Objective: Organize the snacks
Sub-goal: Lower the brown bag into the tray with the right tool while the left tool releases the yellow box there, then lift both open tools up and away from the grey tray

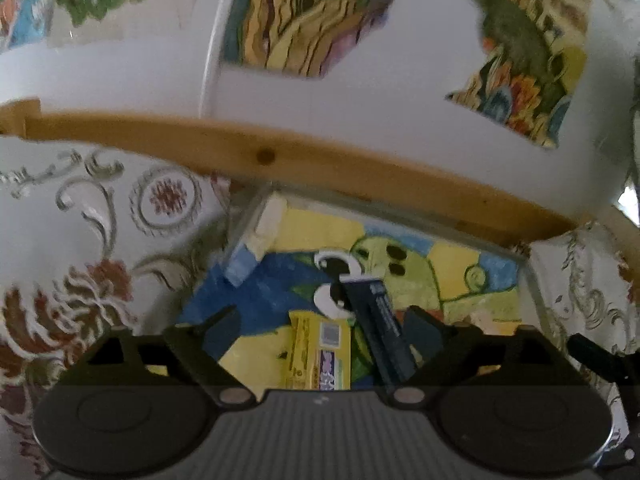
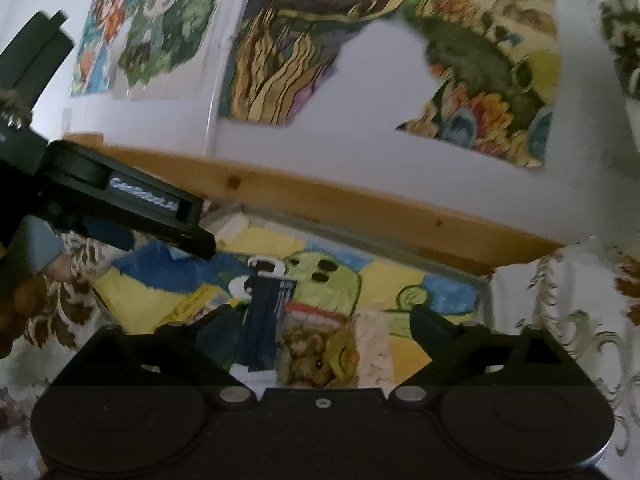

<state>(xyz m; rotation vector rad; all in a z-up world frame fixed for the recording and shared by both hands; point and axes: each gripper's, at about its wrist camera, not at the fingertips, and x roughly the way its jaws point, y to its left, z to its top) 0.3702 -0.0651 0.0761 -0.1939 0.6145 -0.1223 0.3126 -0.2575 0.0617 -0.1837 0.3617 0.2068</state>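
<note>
A clear-walled tray (image 1: pixel 534 288) with a colourful painted floor lies on the table. In it lie a yellow snack pack (image 1: pixel 320 354) and a dark navy snack bar (image 1: pixel 378 330), side by side. My left gripper (image 1: pixel 320 316) hovers over them, open, with both packs showing in the gap between its fingers. In the right wrist view the navy bar (image 2: pixel 264 320) lies next to a snack pack with a brown picture (image 2: pixel 316 354), and the yellow pack (image 2: pixel 196 304) peeks out at the left. My right gripper (image 2: pixel 322 312) is open above them and holds nothing. The left gripper's fingers (image 2: pixel 188 232) reach in from the left.
A floral tablecloth (image 1: pixel 80 240) surrounds the tray. A wooden rail (image 1: pixel 264 156) runs behind it, under a white wall (image 1: pixel 420 60) with torn colourful pictures. A person's sleeve (image 2: pixel 36 248) shows at the left edge.
</note>
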